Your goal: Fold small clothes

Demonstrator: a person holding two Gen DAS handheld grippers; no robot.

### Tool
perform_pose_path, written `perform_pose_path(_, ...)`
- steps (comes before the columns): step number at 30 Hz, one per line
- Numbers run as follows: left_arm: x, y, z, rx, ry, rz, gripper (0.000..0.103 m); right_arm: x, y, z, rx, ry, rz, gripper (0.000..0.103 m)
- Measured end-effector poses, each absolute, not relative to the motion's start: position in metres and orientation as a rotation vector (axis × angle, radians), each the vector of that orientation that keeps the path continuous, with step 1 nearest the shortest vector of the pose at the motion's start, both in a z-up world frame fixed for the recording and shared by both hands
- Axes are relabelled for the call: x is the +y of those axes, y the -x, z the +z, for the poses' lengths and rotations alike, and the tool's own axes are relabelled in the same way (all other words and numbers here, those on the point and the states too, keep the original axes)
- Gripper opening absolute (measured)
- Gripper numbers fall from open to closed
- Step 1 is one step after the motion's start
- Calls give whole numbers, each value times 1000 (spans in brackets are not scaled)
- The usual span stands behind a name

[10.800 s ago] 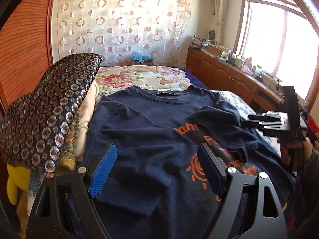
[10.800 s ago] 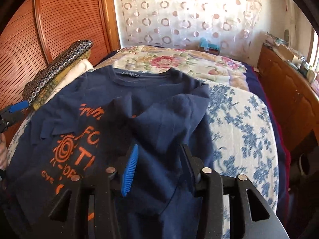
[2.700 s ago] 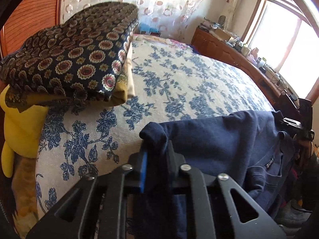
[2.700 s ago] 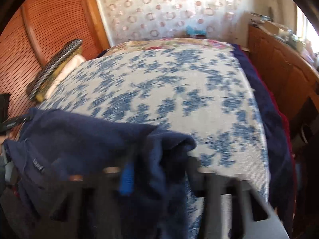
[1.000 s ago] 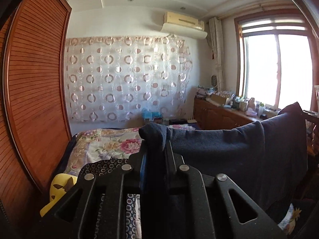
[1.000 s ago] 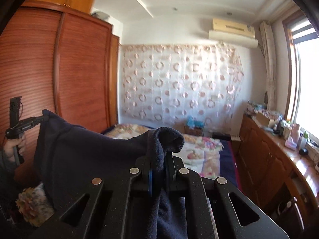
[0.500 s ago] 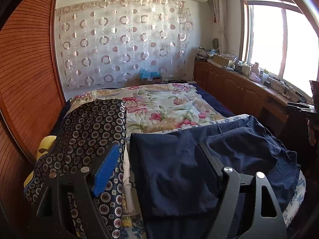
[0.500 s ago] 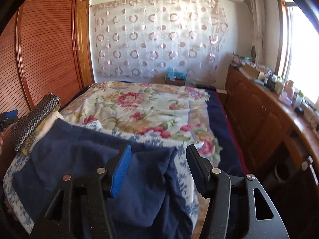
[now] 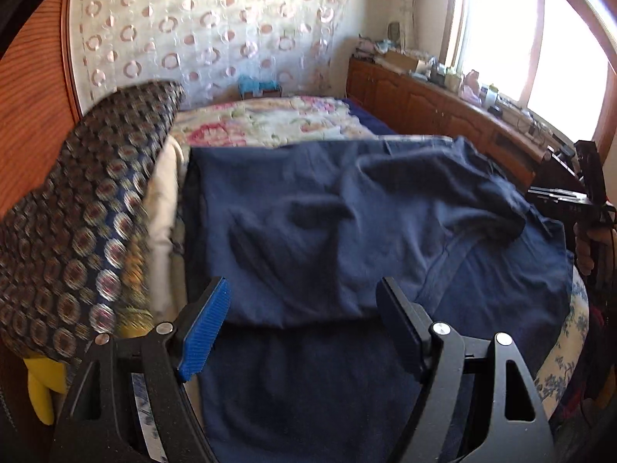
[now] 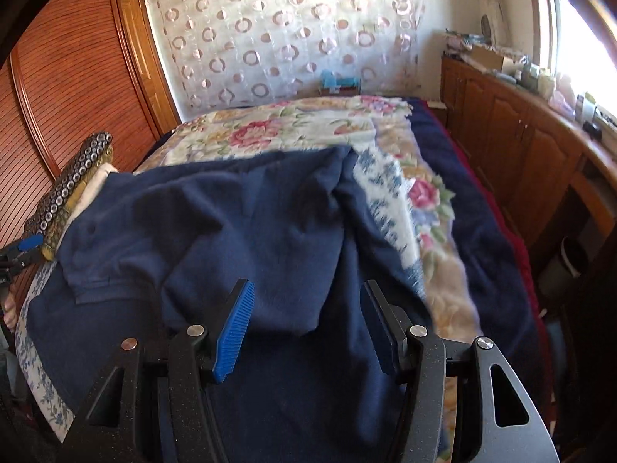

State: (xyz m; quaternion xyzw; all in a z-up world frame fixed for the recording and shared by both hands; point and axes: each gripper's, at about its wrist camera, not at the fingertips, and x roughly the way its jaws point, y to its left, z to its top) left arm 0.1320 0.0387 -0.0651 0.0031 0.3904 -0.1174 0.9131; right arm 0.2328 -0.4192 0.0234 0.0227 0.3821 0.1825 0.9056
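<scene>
A navy blue T-shirt (image 9: 347, 231) lies spread and rumpled on the bed, plain side up, with a sleeve flap folded over near its front. It also shows in the right wrist view (image 10: 239, 231). My left gripper (image 9: 304, 316) is open and empty, hovering over the shirt's near left part. My right gripper (image 10: 308, 324) is open and empty over the shirt's near right part. The right gripper shows at the right edge of the left wrist view (image 9: 563, 196), and the left one at the left edge of the right wrist view (image 10: 23, 247).
A stack of folded cloth topped by a dark patterned piece (image 9: 88, 216) lies left of the shirt, also in the right wrist view (image 10: 69, 189). A floral quilt (image 10: 293, 131) covers the far bed. Wooden cabinets (image 10: 513, 135) run along the right, a wooden wardrobe (image 10: 69, 88) on the left.
Both grippers held the shirt up by its corners a second ago, then let it go onto the bed. Since half a second ago both have moved lower and closer over the shirt.
</scene>
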Motion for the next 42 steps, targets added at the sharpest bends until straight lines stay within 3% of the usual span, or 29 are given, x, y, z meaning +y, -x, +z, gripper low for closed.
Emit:
perform_pose_path(9, 30, -135, -98, 903, -19, -237, 79, -411, -263, 31, 827, -5, 359, 59)
perform_pose_path(24, 15, -139, -103, 900, -94, -217, 86, -415, -267, 38, 808, 25, 351, 59)
perform_pose_path(25, 15, -139, -103, 900, -94, -217, 86, -418, -267, 40, 807, 15, 352, 55)
perform_pose_path(26, 15, -139, -103, 900, -94, -217, 86, -420, -265, 40, 805, 12, 349, 41)
perform_pose_path(29, 15, -138, -103, 900, -94, -217, 86, -426, -263, 40, 807, -1, 383, 11)
perform_pose_path(37, 16, -138, -102, 905, -102, -225, 86, -421, -259, 27, 792, 8, 380, 10)
perform_pose_path(42, 39, -133, -90, 889, 7, -235, 78, -416, -260, 24, 804, 7, 377, 10)
